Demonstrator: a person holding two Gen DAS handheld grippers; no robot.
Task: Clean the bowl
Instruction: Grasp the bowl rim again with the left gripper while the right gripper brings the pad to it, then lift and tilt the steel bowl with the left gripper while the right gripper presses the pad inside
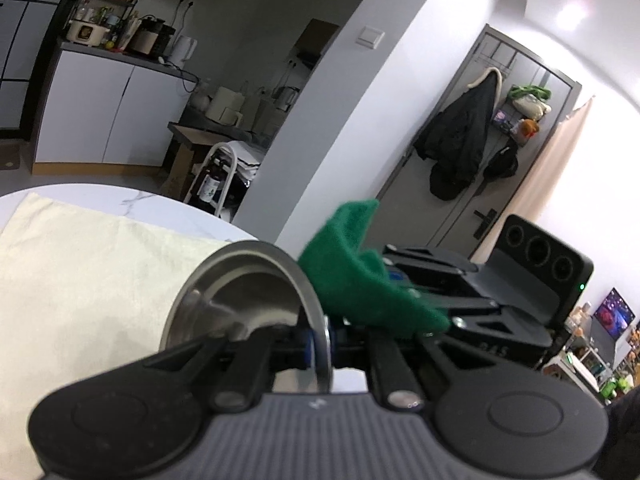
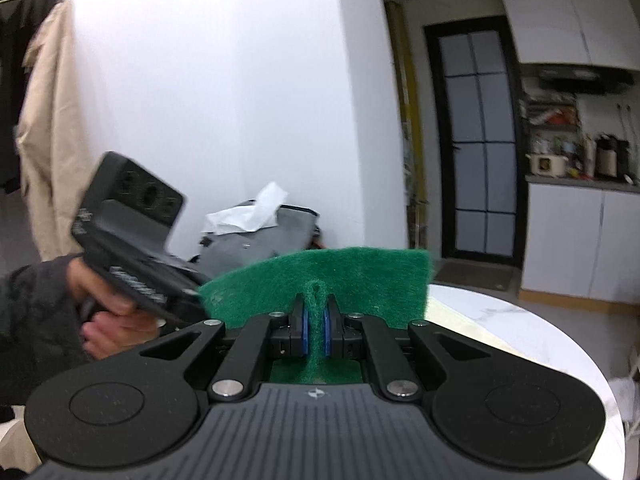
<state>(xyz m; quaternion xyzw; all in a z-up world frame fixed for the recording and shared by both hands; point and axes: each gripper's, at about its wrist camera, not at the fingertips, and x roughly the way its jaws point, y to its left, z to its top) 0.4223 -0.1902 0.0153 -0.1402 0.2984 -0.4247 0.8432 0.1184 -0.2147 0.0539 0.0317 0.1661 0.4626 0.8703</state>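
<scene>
Bowl (image 1: 240, 300) clamped at rim by left gripper (image 1: 320, 344); green scouring pad (image 2: 320, 280) pinched by right gripper (image 2: 316, 332); scrubbing judged not finished.

The left gripper (image 1: 318, 346) hides the steel bowl's (image 1: 256, 300) lower part; the right-wrist view's shelf clutter (image 2: 560, 148) is blurred.

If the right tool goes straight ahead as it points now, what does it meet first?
Probably the grey bin with white paper, by the white wall. The right tool, shut on the green scouring pad, points that way; depth is unclear, and the pad hides what lies nearer.
</scene>
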